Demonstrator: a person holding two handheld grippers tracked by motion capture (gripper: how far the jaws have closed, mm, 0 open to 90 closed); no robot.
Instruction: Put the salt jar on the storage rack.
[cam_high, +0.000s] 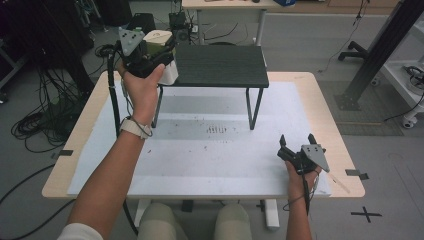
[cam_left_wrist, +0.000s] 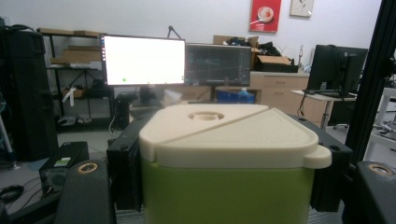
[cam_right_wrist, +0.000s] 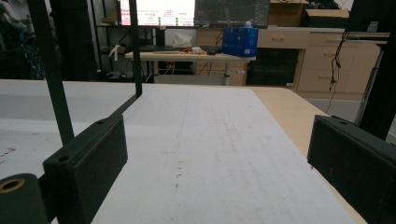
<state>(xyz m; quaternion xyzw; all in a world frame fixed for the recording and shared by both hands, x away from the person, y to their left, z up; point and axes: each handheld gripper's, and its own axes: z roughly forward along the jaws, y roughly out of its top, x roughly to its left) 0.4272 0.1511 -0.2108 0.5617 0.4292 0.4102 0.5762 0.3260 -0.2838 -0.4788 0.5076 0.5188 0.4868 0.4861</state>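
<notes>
Behind the table a cluttered workroom spreads out: two monitors (cam_left_wrist: 187, 60) side by side on a far desk, one glowing white and one dark, a red poster (cam_left_wrist: 265, 15) on the wall, wooden cabinets, and tangled black cables on the grey floor at the left. One light wooden table (cam_high: 334, 135) carries a white mat (cam_high: 210, 160), smooth but marked with small dark scuffs near its middle. On the far half of the mat stands one low black shelf (cam_high: 220, 65), a flat ribbed top on thin metal legs; two of those legs rise as dark bars in the right gripper view.

At the shelf's left end, the left gripper (cam_high: 150, 55) is raised level with the top and pinches one container (cam_left_wrist: 229, 186) between its jaws. That container has a matte lime-green body and a cream lid with rounded corners, a diagonal seam, a round recess on top and a small tab at one side. It sits just beside the shelf's left edge; whether it touches the shelf I cannot tell.

Near the table's front right corner, well apart from the shelf, the right gripper (cam_high: 297, 141) rests low over the mat, its two blocky black jaws spread wide with bare mat between them
</notes>
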